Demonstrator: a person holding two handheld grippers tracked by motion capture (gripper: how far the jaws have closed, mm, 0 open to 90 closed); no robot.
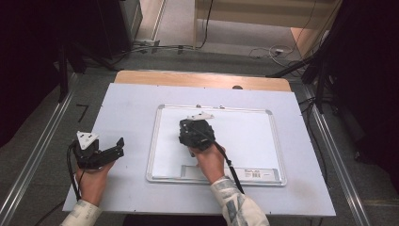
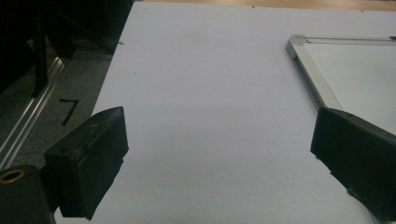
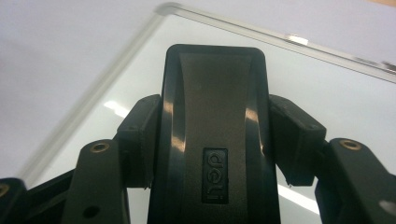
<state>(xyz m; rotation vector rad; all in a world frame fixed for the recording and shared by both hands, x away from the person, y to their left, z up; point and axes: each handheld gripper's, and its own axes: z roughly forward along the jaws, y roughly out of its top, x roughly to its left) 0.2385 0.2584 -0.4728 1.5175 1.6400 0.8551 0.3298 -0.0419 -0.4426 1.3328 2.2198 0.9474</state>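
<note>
- Right gripper [image 3: 212,140] clamps a black eraser [image 3: 212,116] over the whiteboard's [image 1: 277,141] near-left part; a tilted pass could skid.
- Left gripper [image 2: 215,158], jaws wide and empty, rests near the table's [image 1: 127,108] left edge; the board lies unsteadied.

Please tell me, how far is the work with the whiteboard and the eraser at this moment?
Done: the right gripper is shut on the black whiteboard eraser, which is held over the upper left part of the whiteboard. In hand: the eraser stands above the board surface. The board looks clean, so I cannot tell what wiping remains. The left gripper rests open on the table.
</note>
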